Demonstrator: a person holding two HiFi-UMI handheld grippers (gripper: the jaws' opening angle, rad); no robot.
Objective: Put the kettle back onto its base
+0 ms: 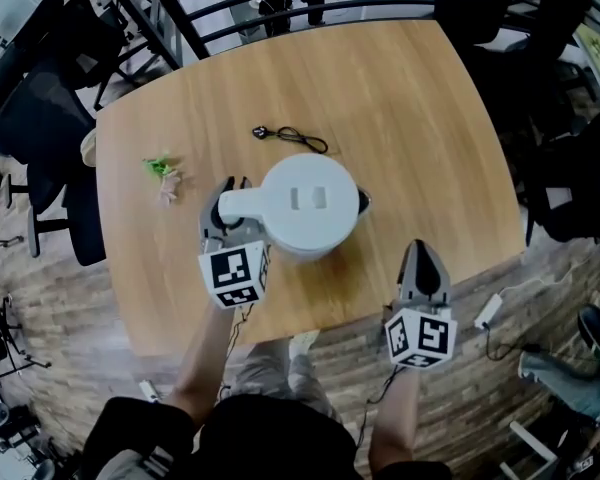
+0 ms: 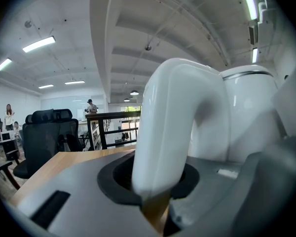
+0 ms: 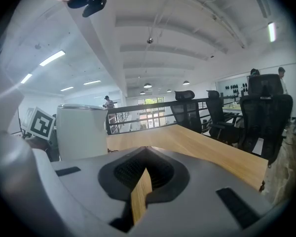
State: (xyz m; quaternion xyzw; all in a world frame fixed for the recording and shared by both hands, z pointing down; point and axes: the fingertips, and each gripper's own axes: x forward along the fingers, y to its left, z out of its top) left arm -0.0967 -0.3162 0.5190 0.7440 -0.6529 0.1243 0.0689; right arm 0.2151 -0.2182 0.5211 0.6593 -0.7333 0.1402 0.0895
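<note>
At the left edge of the head view, black office chairs (image 1: 42, 88) stand off the wooden table (image 1: 420, 108). A small green and pink thing (image 1: 163, 172) lies on the table's left part; what it is cannot be made out.

Just right of it is the left gripper (image 1: 232, 198), its marker cube toward the lower edge. Its jaws are partly closed and clamped on the handle (image 1: 242, 205) of the kettle (image 1: 310, 206). In the left gripper view the thick arched handle (image 2: 165, 132) fills the space between the jaws of that gripper (image 2: 155, 184).

The kettle is at the middle of the frame, over the near half of the table. It is glossy white, with a round flat lid that has a shallow rectangular recess. In the left gripper view a thin metal band runs round the top of its body (image 2: 246, 117). A small dark tip sticks out at its right side. No view shows its underside, so whether it rests on a base cannot be told.

Above it in the frame, a black cable (image 1: 292, 136) with a plug lies loose on the wood, apart from the kettle.

At lower right, the right gripper (image 1: 421, 253) is at the table's near edge, well apart from the kettle. In the right gripper view its jaws (image 3: 142, 179) are drawn together with nothing held, and the kettle (image 3: 81, 130) stands to the left.
</note>
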